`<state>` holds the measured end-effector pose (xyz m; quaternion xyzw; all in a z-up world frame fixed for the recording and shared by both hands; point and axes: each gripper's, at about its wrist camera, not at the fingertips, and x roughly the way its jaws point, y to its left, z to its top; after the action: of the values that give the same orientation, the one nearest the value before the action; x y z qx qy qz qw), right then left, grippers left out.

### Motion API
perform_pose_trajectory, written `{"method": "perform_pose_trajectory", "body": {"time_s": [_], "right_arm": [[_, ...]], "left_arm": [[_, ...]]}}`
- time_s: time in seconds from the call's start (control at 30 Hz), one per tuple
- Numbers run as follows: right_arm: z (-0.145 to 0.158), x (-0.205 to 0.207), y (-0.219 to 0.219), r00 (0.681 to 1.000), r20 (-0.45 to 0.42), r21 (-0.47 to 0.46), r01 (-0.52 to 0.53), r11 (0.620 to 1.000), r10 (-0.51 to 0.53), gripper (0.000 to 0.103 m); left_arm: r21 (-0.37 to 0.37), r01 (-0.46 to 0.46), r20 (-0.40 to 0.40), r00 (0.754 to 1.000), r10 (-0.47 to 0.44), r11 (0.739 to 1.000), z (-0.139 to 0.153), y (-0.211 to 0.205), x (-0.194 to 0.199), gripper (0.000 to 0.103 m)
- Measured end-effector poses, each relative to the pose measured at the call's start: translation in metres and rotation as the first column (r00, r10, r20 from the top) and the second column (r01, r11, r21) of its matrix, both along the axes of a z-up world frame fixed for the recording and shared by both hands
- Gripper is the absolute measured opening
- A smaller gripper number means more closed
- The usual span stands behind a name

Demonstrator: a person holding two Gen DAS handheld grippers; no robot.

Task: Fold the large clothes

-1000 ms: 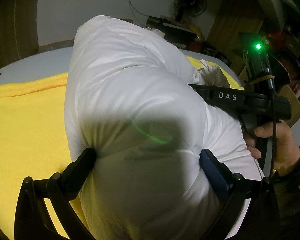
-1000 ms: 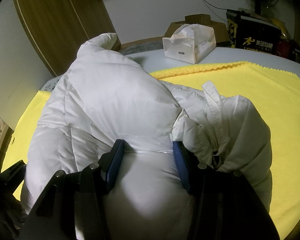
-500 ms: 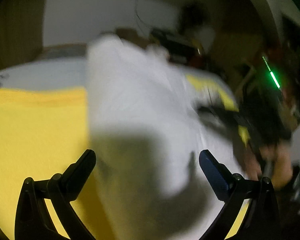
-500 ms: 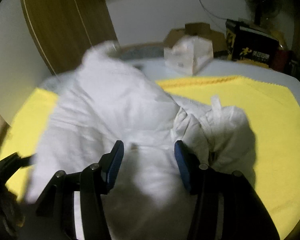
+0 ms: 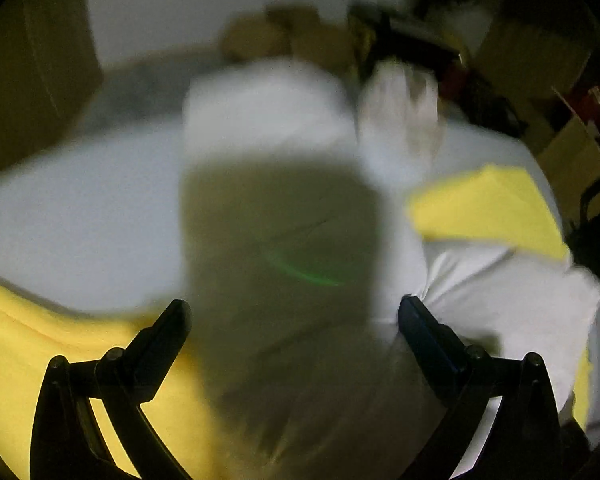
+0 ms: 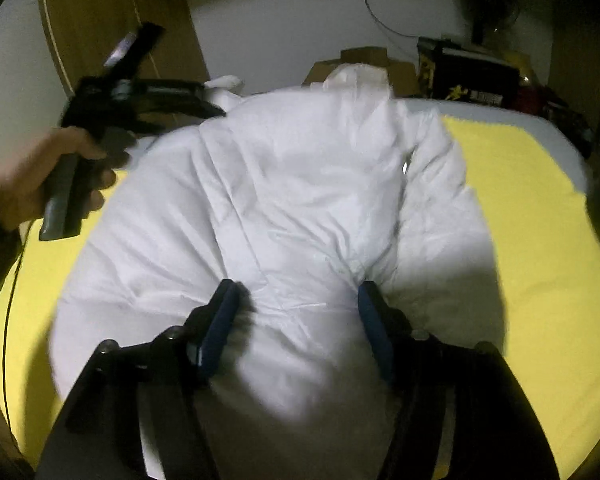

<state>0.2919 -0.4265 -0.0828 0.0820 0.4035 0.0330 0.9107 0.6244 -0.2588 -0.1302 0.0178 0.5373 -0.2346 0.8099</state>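
One fold at least looks made, by my reading: the white down jacket (image 6: 300, 200) sits bunched into a thick, rounded mound on the middle of the yellow cloth (image 6: 540, 240), with bare cloth showing to either side of it and at its far right corner. It is no neat parcel yet. The top is puffed and creased, a loose flap hangs over the mound's right side, and the edges don't line up.

My right gripper (image 6: 296, 312) is at the near edge of the mound. Its jaws have just been opening, yet the padded fabric fills the gap and both blue pads (image 6: 220, 320) press into it, with creases running out from each, so I count it as gripping the jacket.

My left gripper (image 5: 292, 316) has its jaws wide apart. Its own view is badly smeared, but the jacket lies below and beyond the fingers with nothing pinched. The right wrist view shows it raised over the far left part of the cloth, in the hand (image 6: 32, 184), clear of the mound.

I'd judge the job a bit past halfway. What's left is letting go on the right, squashing the air out, tucking that flap under and squaring the bundle on the cloth
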Motion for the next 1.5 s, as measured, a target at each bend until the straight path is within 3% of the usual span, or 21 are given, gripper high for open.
{"method": "perform_pose_trajectory", "body": {"time_s": [0.07, 0.13, 0.2, 0.3, 0.4, 0.63, 0.77, 0.8, 0.87, 0.9, 0.97, 1.03, 1.17, 1.27, 1.33, 1.4, 1.5], "right_arm": [[-0.009, 0.0, -0.004, 0.999, 0.032, 0.013, 0.003, 1.0, -0.003, 0.063], [-0.015, -0.002, -0.002, 0.998, 0.062, 0.004, 0.017, 1.0, -0.017, 0.063], [-0.02, -0.002, 0.007, 0.995, 0.091, -0.056, 0.033, 0.998, -0.027, 0.063], [-0.024, 0.002, 0.002, 0.997, 0.078, -0.013, 0.03, 0.999, -0.029, 0.063], [-0.025, 0.005, 0.0, 0.997, 0.069, -0.009, 0.025, 1.0, -0.024, 0.063], [-0.023, 0.01, -0.002, 0.998, 0.058, 0.002, 0.024, 1.0, -0.024, 0.063], [-0.017, 0.004, -0.007, 0.999, 0.053, -0.011, 0.006, 1.0, -0.006, 0.065], [-0.013, 0.003, -0.01, 0.999, 0.042, 0.008, 0.011, 1.0, -0.011, 0.065], [0.003, -0.011, -0.028, 0.997, 0.047, 0.132, 0.051, 0.99, -0.058, 0.067], [0.014, -0.024, -0.041, 0.995, 0.065, 0.221, 0.062, 0.973, -0.078, 0.074], [0.033, -0.054, -0.064, 0.987, 0.117, 0.326, 0.065, 0.943, -0.108, 0.084], [0.043, -0.089, -0.09, 0.973, 0.15, 0.385, 0.106, 0.917, -0.175, 0.085], [0.022, -0.127, -0.129, 0.972, 0.03, 0.586, 0.172, 0.792, -0.234, 0.095], [-0.002, -0.128, -0.133, 0.976, -0.038, 0.633, 0.188, 0.751, -0.213, 0.095], [-0.017, -0.12, -0.13, 0.978, -0.083, 0.664, 0.199, 0.721, -0.193, 0.095], [-0.032, -0.106, -0.134, 0.977, -0.12, 0.695, 0.21, 0.687, -0.177, 0.095], [-0.046, -0.084, -0.133, 0.973, -0.156, 0.683, 0.231, 0.693, -0.171, 0.095]], "left_arm": [[-0.037, -0.016, -0.039, 0.999, 0.015, 0.999, -0.012, 0.004, 0.004, 0.103], [-0.015, 0.0, -0.029, 1.0, 0.0, 1.0, -0.015, 0.0, 0.01, 0.103], [0.061, 0.011, 0.068, 0.998, -0.015, 0.998, -0.01, -0.011, 0.004, 0.103], [0.159, -0.009, 0.195, 0.98, -0.023, 0.987, -0.006, -0.027, -0.004, 0.103], [0.174, -0.025, 0.215, 0.977, -0.013, 0.984, -0.008, -0.033, 0.0, 0.103], [0.098, -0.04, 0.194, 0.981, 0.02, 0.994, -0.016, -0.03, 0.012, 0.103], [0.066, -0.079, 0.287, 0.956, 0.057, 0.995, 0.02, -0.009, -0.004, 0.103], [0.024, -0.071, 0.313, 0.948, 0.06, 0.997, 0.039, 0.0, -0.012, 0.103], [-0.043, -0.049, 0.331, 0.941, 0.061, 0.998, 0.069, 0.016, -0.028, 0.103], [-0.077, -0.034, 0.331, 0.942, 0.058, 0.996, 0.084, 0.029, -0.034, 0.103], [-0.122, -0.016, 0.315, 0.948, 0.054, 0.992, 0.101, 0.051, -0.042, 0.103], [-0.142, -0.018, 0.278, 0.959, 0.057, 0.99, 0.104, 0.066, -0.056, 0.103], [-0.181, -0.042, 0.085, 0.995, 0.058, 0.983, 0.077, 0.1, -0.072, 0.103], [-0.253, -0.084, -0.071, 0.995, 0.068, 0.964, 0.05, 0.111, -0.079, 0.103], [-0.288, -0.135, -0.127, 0.987, 0.102, 0.948, 0.038, 0.118, -0.078, 0.103], [-0.306, -0.159, -0.149, 0.982, 0.117, 0.939, 0.033, 0.123, -0.077, 0.103], [-0.299, -0.157, -0.139, 0.983, 0.119, 0.941, 0.03, 0.12, -0.071, 0.103]]}}
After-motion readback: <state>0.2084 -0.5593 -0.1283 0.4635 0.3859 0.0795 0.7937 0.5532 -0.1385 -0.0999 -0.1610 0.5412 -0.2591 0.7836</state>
